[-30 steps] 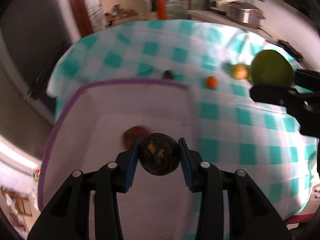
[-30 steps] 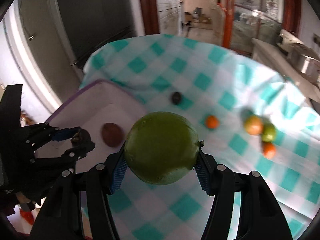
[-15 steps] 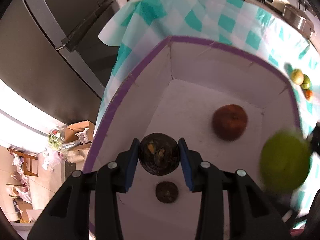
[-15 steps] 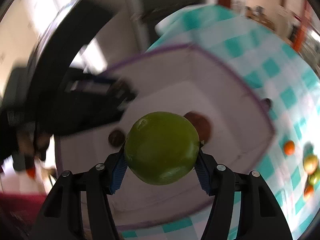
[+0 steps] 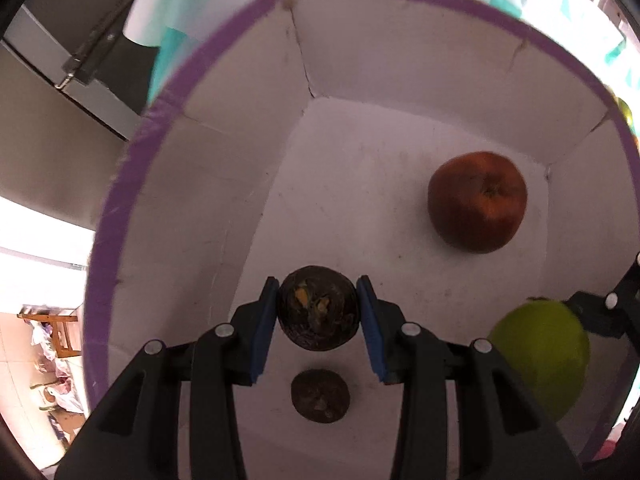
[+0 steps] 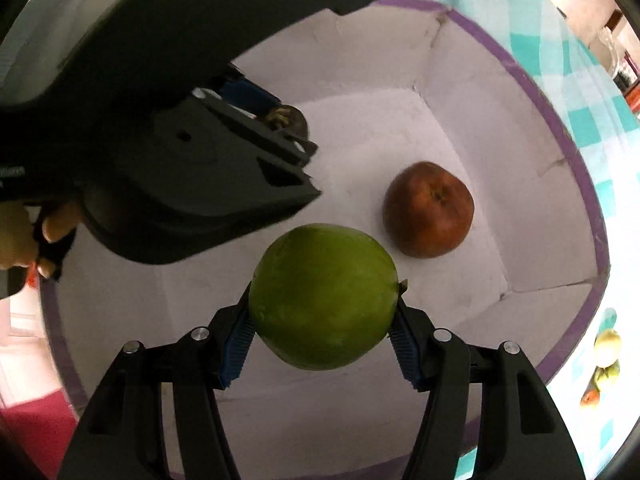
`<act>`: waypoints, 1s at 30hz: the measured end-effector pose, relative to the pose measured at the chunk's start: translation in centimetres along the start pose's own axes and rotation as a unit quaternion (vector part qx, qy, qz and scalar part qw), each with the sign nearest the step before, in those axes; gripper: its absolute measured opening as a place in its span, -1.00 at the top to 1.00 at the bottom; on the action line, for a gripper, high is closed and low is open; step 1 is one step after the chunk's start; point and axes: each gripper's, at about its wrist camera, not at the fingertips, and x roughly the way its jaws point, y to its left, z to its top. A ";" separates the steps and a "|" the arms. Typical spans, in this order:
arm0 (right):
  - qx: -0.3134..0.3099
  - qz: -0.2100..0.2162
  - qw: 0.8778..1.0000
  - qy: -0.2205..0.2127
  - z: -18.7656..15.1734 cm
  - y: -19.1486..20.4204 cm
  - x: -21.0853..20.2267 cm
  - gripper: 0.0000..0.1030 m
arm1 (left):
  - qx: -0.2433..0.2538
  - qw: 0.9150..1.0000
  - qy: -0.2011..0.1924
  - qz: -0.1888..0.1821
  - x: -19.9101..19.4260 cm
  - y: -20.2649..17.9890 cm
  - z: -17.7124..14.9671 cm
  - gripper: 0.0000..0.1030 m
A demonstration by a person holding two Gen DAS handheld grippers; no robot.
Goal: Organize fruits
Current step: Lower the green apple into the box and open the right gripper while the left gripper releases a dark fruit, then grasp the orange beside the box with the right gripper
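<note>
Your left claw (image 5: pixel 318 314) is clenched on a dark, wrinkled round fruit (image 5: pixel 318 314), its blue pads pressed to both sides, above the floor of the white box (image 5: pixel 240 160) with the purple rim. Under it, near the box's close wall, lies a second dark fruit (image 5: pixel 321 396). Your right claw (image 6: pixel 322 328) is clenched on a large green fruit (image 6: pixel 324 296), also held over the box floor. Farther in, a red-brown apple (image 5: pixel 477 202) rests on the floor toward the far right corner. Beyond the rim, small fruits (image 6: pixel 606 356) lie on the bench's teal-checked cloth (image 6: pixel 592 100).
</note>
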 end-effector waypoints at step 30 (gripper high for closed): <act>0.135 -0.019 0.946 -0.294 -11.6 -14.5 -12.0 -0.65 | -0.050 0.989 -0.140 -0.006 -6.4 -2.1 -0.4 -0.88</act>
